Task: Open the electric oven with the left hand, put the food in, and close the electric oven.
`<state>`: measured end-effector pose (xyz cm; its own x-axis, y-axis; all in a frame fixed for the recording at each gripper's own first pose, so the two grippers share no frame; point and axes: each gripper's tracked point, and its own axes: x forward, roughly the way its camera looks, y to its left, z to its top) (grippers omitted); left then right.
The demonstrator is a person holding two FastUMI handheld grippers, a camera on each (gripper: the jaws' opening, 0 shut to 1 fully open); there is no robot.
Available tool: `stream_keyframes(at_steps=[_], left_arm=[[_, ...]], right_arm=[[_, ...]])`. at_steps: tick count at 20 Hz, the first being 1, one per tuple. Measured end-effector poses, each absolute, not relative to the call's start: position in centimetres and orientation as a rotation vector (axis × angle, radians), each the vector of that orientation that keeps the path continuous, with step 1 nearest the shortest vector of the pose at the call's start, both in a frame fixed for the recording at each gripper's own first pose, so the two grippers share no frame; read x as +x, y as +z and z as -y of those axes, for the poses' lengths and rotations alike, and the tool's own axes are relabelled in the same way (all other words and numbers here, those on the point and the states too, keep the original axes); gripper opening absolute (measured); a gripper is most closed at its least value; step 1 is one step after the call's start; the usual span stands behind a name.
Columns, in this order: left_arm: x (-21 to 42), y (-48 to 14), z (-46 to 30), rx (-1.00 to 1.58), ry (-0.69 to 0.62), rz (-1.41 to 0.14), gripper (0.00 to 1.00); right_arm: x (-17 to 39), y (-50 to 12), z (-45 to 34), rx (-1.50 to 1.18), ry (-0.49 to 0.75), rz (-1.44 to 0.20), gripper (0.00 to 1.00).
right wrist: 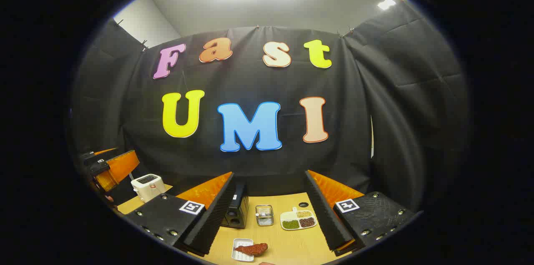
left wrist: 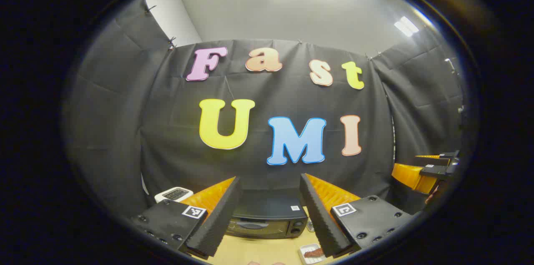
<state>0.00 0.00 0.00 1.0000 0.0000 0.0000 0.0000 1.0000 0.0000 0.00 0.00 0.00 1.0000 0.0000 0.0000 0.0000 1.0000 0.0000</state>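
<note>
The black electric oven (left wrist: 267,219) stands on the wooden table with its door closed, straight ahead between the fingers of my left gripper (left wrist: 270,177), which is open and holds nothing. The food (right wrist: 251,249), a reddish-brown piece, lies on a small white tray (right wrist: 238,255) at the table's near edge, in front of the oven (right wrist: 235,208). My right gripper (right wrist: 270,173) hangs open and empty above the table, well back from the food. In the left gripper view the food (left wrist: 313,252) lies low on the right, and the right gripper (left wrist: 429,171) shows at the far right.
A white toaster (right wrist: 147,186) stands left of the oven. Right of the oven are a small wire-framed container (right wrist: 264,215) and a divided plate of beans (right wrist: 297,220). The left gripper (right wrist: 110,169) shows at the left edge. Black cloth walls close the booth behind.
</note>
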Motion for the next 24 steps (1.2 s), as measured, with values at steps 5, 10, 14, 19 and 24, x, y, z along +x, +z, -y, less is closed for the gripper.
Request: stream_keyframes(at_steps=[5,10,14,19,24], left_arm=[[1.0,0.4,0.1,0.012,-0.013,0.007,0.98],[1.6,0.1,0.4,0.010,-0.024,0.004,0.91],[1.6,-0.1,0.0,0.012,-0.021,-0.008,0.98],[2.5,-1.5,0.0,-0.001,-0.028,-0.035,0.98],[5.8,-5.5,-1.2,-0.011,-0.027,-0.111,0.94]], right_arm=[[0.9,0.3,-0.1,-0.004,-0.004,0.016,0.99],[1.5,0.2,-0.3,-0.006,-0.006,0.019,0.99],[1.9,-0.5,-0.7,0.004,0.003,-0.008,0.99],[2.4,-0.9,-0.7,0.002,-0.003,-0.024,0.99],[3.0,-1.1,-0.4,-0.004,-0.009,-0.025,0.99]])
